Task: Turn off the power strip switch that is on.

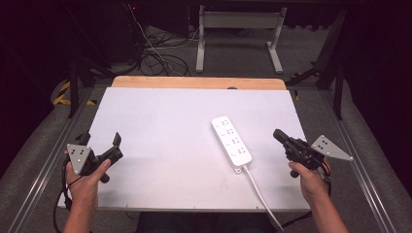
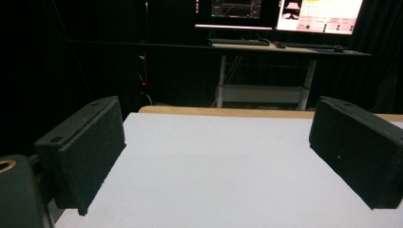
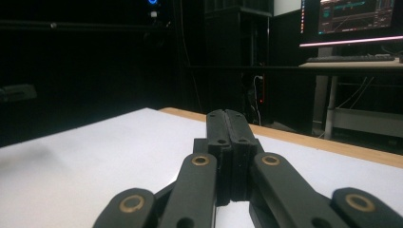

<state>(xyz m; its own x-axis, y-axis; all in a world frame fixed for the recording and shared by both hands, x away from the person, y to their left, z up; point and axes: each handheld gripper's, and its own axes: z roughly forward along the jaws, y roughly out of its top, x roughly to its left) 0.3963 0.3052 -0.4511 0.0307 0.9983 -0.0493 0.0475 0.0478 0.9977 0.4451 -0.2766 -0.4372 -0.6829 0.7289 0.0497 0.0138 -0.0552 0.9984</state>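
Note:
A white power strip [image 1: 231, 141] lies on the white table [image 1: 160, 126], right of centre, its white cord [image 1: 260, 194] running off the front edge. My left gripper [image 1: 102, 141] is held at the table's front left corner, jaws wide apart with nothing between them; its black pads [image 2: 90, 152] frame bare tabletop in the left gripper view. My right gripper [image 1: 277, 134] is held near the right edge, to the right of the strip and apart from it. Its jaws are pressed together with nothing between them, as the right gripper [image 3: 228, 118] view shows.
A wooden strip [image 1: 199, 82] edges the table's far side. Beyond it stand a white desk frame [image 1: 238, 34] and tangled cables [image 1: 155, 53] on the floor. Monitors [image 2: 280, 12] glow on a desk at the back. Metal rails [image 1: 364, 179] flank the table.

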